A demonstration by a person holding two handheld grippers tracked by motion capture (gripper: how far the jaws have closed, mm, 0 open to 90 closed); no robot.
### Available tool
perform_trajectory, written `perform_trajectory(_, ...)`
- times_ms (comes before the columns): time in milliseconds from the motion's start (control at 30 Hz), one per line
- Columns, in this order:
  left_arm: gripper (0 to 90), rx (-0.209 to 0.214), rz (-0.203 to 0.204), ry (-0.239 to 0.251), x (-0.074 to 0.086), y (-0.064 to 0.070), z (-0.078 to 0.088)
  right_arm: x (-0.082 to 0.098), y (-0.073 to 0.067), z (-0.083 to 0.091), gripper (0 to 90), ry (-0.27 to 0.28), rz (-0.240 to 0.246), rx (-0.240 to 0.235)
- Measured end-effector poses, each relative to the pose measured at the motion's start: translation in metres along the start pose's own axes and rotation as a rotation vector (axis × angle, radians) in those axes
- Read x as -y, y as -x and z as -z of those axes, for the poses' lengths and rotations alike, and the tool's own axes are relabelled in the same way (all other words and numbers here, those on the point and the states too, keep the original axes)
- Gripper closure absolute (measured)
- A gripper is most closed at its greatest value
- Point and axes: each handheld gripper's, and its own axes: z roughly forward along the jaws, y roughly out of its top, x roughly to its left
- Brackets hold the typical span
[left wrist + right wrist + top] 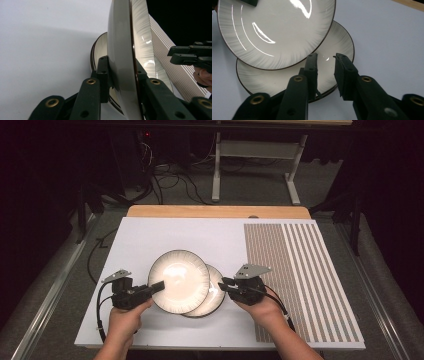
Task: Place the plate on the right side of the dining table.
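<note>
Two white plates with dark rims overlap on the white board. The upper plate [178, 281] [277, 30] is raised and tilted, and my left gripper [156, 286] is shut on its left rim. In the left gripper view this plate [125, 62] stands edge-on between the jaws. The lower plate [216, 295] [100, 50] [337, 42] lies flat beneath it, shifted to the right. My right gripper [227, 284] [325, 58] hovers open above the lower plate's right rim, with a gap between its jaws and nothing in them. It also appears at the far right in the left gripper view [192, 53].
The white board [150, 235] covers a wooden table [215, 211]. A striped mat [300, 270] lies on the board's right part. Beyond the table stand a metal frame leg [216, 170] and cables on the floor.
</note>
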Motion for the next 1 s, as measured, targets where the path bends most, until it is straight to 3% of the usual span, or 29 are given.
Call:
perform_trajectory(167, 78.6, -0.019, -0.085, 0.046, -0.001, 0.009, 0.003, 0.002, 0.005, 0.021, 64.5, 0.052, -0.02, 0.034)
perform_trajectory(500, 79.5, -0.019, -0.152, 0.079, -0.001, 0.014, 0.005, 0.011, 0.018, 0.054, 46.1, 0.119, -0.049, 0.119)
perform_trajectory(900, 79.6, -0.039, -0.312, 0.121, 0.002, 0.024, 0.01, 0.028, 0.027, 0.089, 20.0, 0.185, -0.067, 0.191)
perform_trajectory(1000, 79.5, -0.041, -0.316, 0.128, 0.003, 0.024, 0.01, 0.032, 0.028, 0.095, 15.3, 0.19, -0.074, 0.215)
